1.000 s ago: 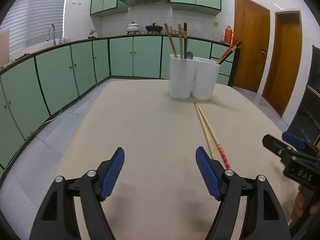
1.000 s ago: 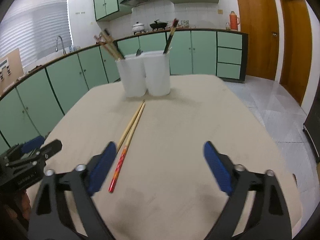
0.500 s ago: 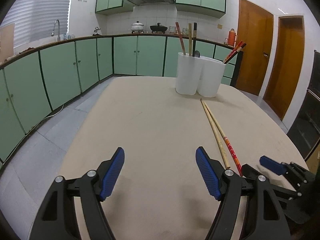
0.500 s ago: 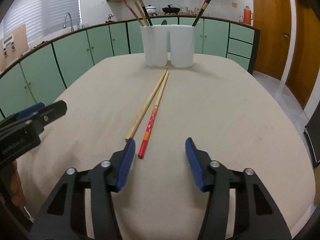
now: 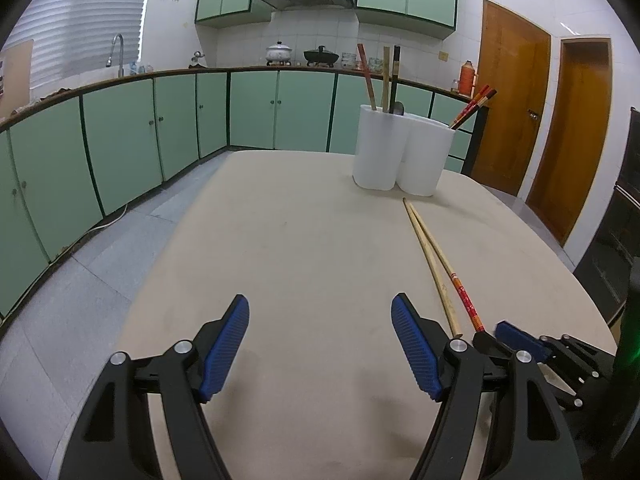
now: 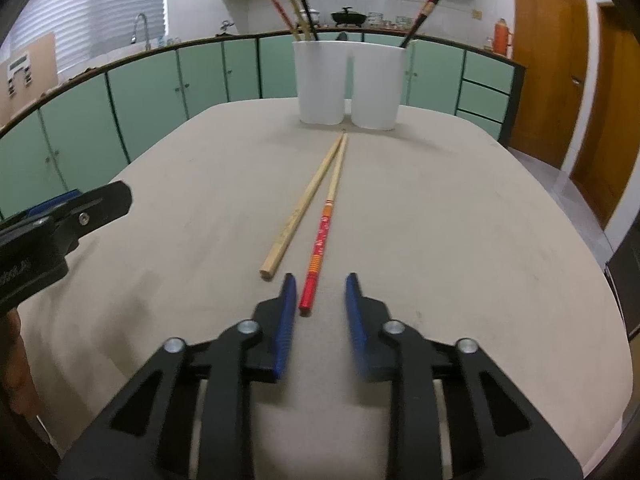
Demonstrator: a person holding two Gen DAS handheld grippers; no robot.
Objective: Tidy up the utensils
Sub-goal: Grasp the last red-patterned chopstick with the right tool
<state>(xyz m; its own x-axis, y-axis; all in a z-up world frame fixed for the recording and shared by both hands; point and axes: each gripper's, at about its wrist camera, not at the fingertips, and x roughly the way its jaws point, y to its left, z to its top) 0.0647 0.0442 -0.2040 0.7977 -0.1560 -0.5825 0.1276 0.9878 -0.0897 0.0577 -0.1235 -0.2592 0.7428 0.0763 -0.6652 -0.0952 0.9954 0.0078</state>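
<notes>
We had the right tool (image 6: 320,296) low over the table (image 6: 460,240), its jaws just closing in, now a narrow gap apart and not yet clamped. The near end of the red chopstick (image 6: 320,244) lay between the blue pads, close by the left one; whether it touched we could not tell. Its long axis ran straight away from the tool toward the white holder (image 6: 348,80) at the far side, so we judged the grip would fall on that near end, jaws across the stick. The plain chopstick (image 6: 300,208) lay just left of it, the far tips meeting, the near end just outside the left pad. Our left tool (image 5: 320,344) hung wide apart and empty, left of both sticks; the right one was plainly nearer.
</notes>
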